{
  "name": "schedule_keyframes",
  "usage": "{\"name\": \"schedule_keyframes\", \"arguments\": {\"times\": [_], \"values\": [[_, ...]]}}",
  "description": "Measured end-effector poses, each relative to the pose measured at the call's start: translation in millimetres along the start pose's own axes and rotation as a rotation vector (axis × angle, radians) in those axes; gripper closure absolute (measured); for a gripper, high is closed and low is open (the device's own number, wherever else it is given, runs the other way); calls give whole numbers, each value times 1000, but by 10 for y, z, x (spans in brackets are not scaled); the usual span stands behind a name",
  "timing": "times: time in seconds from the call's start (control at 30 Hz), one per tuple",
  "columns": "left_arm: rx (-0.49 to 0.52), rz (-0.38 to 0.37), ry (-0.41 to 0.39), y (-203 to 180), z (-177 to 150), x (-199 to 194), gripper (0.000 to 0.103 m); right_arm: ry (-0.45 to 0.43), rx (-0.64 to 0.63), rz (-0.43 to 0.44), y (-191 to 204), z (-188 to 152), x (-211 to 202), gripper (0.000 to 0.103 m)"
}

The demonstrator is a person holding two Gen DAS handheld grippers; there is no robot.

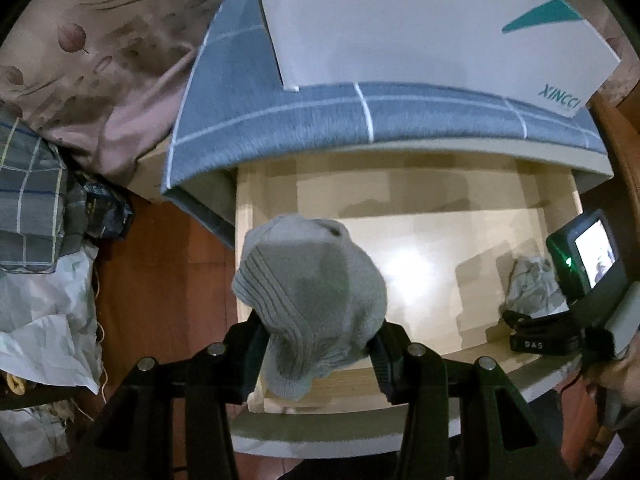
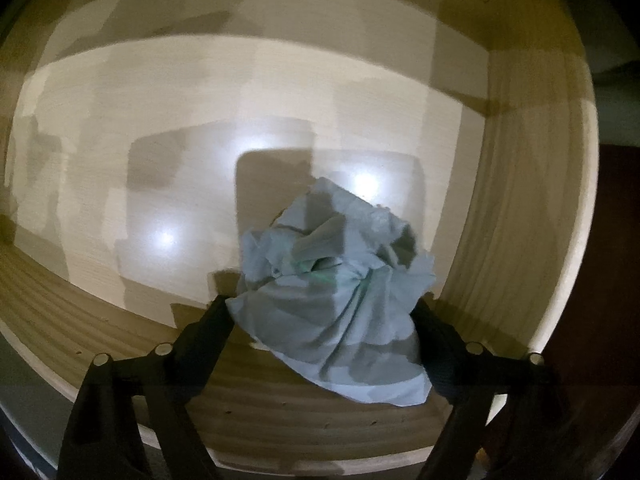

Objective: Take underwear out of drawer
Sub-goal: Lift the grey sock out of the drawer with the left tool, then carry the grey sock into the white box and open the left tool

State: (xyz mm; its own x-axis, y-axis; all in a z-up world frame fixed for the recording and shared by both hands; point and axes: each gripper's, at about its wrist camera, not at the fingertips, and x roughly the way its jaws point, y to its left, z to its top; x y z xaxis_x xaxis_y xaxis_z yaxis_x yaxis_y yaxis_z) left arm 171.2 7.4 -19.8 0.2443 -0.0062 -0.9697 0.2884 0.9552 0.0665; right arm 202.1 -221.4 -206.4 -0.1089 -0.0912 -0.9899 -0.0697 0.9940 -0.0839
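Note:
A pale wooden drawer (image 1: 420, 236) stands pulled out below me. My left gripper (image 1: 318, 328) is shut on a grey ribbed knit underwear piece (image 1: 312, 280), which hangs above the drawer's front left corner. At the drawer's right side a second, crumpled pale blue-grey underwear piece (image 1: 530, 284) lies on the drawer floor (image 2: 160, 140). In the right wrist view my right gripper (image 2: 322, 308) points down over that crumpled piece (image 2: 332, 280). Its fingers (image 2: 218, 312) stand wide at either edge of the cloth, and the cloth looks loose, not squeezed.
A grey-blue checked cloth (image 1: 320, 120) covers the cabinet top, with a white box (image 1: 400, 20) on it. Leaf-print bedding (image 1: 100, 40) and a pile of checked clothes (image 1: 32, 220) lie at the left, above crumpled white paper (image 1: 48, 320). Red-brown floor (image 1: 160, 280) borders the drawer.

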Motion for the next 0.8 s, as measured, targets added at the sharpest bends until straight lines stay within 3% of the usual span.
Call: {"name": "schedule_keyframes", "arguments": {"times": [0.2, 0.57, 0.8], "values": [[-7, -3, -47, 25, 56, -261, 57, -38, 20, 64, -48, -66, -47, 38], [-43, -28, -158, 115, 221, -864, 57, -174, 12, 30, -26, -271, -192, 50], [-55, -53, -315, 151, 451, -1352, 57, -261, 17, -28, 1, -413, -277, 52]]}}
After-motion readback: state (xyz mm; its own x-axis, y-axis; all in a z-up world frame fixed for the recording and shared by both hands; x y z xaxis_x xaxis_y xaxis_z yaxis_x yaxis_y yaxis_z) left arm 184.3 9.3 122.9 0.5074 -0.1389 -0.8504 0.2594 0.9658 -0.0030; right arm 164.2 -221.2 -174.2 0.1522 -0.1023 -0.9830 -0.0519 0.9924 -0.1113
